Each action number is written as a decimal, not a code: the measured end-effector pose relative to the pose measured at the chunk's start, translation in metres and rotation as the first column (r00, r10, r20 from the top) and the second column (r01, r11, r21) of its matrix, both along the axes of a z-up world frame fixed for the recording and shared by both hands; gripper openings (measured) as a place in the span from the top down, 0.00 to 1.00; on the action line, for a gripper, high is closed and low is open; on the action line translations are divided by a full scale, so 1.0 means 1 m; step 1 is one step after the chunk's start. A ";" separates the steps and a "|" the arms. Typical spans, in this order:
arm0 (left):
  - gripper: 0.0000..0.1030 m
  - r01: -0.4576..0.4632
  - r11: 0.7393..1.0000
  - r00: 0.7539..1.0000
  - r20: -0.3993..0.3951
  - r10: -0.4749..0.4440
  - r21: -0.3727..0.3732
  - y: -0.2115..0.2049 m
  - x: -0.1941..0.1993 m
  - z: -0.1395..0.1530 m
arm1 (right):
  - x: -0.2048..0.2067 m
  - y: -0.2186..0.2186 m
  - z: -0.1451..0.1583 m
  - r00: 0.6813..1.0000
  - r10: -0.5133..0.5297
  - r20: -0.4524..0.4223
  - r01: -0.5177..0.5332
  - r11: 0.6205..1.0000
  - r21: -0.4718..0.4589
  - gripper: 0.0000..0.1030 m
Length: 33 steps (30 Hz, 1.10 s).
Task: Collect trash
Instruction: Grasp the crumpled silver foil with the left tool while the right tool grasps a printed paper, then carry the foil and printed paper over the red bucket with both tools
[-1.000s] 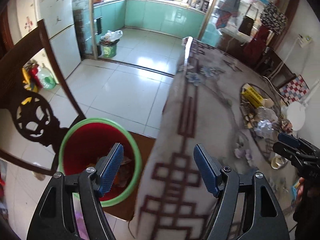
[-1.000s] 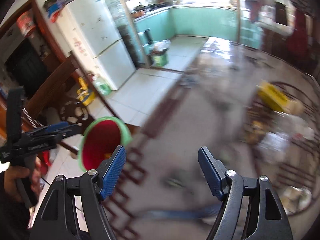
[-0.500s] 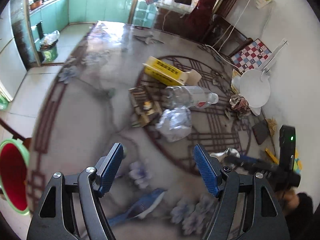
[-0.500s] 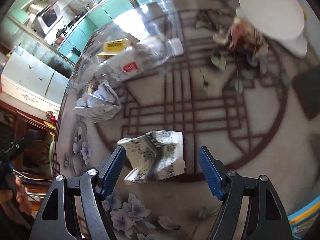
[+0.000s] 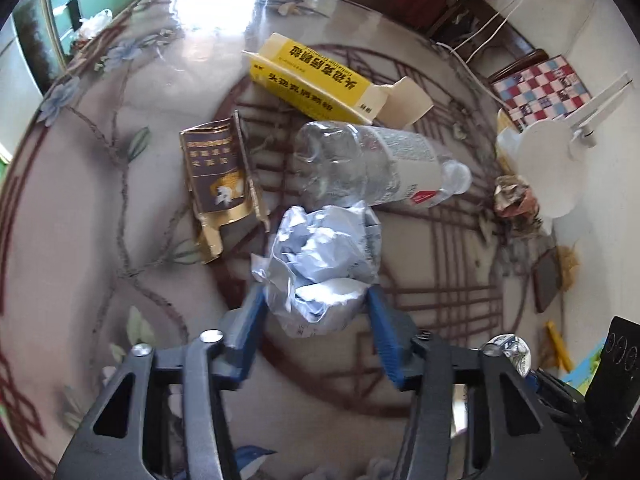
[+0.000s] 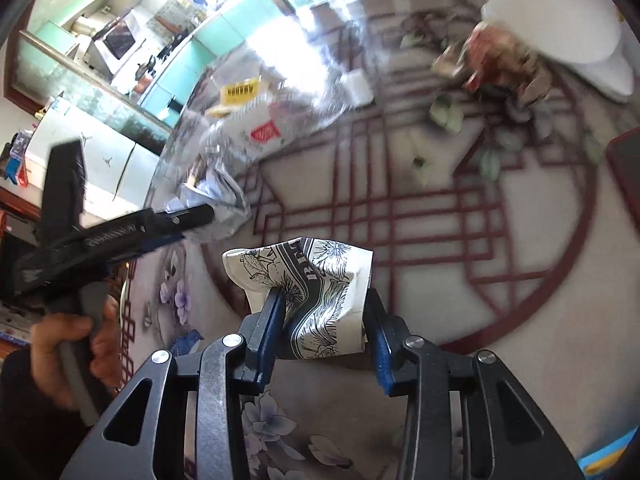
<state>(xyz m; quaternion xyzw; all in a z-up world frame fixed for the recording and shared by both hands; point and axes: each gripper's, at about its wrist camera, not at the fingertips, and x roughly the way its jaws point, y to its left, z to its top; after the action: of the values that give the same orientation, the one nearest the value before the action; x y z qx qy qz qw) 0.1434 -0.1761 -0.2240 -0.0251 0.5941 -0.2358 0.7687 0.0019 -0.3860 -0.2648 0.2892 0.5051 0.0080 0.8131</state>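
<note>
Over the patterned worktop [image 5: 100, 240], a crumpled silvery wrapper [image 5: 320, 256] sits right between the blue pads of the left tongs [image 5: 316, 312], its lower folds pinched from both sides. The right tongs [image 6: 324, 312] have a crushed paper cup with black flower print [image 6: 308, 280] between theirs, the left pad dug into a crease and the right against its side. Both tongs have just been closing, and each now grips its piece. Beyond the wrapper lie a clear plastic bottle [image 5: 376, 164], a yellow carton [image 5: 316, 80] and a brown-and-gold packet [image 5: 216, 172]. A second ago the left tongs hung spread over a red bin with a green rim, and the right ones were empty.
</note>
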 end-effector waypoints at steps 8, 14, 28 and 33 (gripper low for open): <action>0.61 0.016 1.000 0.994 0.112 -0.013 -0.024 0.011 -0.020 0.035 | -0.003 -0.003 0.060 0.990 -0.058 0.132 0.066 0.996 -0.060 0.64; 0.60 -0.002 0.998 0.980 0.198 0.015 -0.065 0.034 -0.038 0.076 | -0.001 0.009 0.096 0.979 -0.047 0.200 0.072 0.990 -0.121 0.64; 0.60 -0.057 0.994 0.956 0.281 0.080 -0.089 0.078 -0.056 0.110 | -0.011 0.036 0.117 0.971 -0.038 0.238 0.072 0.988 -0.136 0.64; 0.60 -0.076 0.993 0.951 0.291 0.100 -0.092 0.093 -0.056 0.113 | -0.007 0.051 0.122 0.969 -0.019 0.245 0.056 0.988 -0.144 0.64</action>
<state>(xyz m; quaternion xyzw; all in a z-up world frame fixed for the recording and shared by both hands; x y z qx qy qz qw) 0.0875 -0.0831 -0.1107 -0.0467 0.4609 -0.2259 0.8569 -0.0051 -0.3353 -0.1423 0.2335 0.3954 -0.0100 0.8883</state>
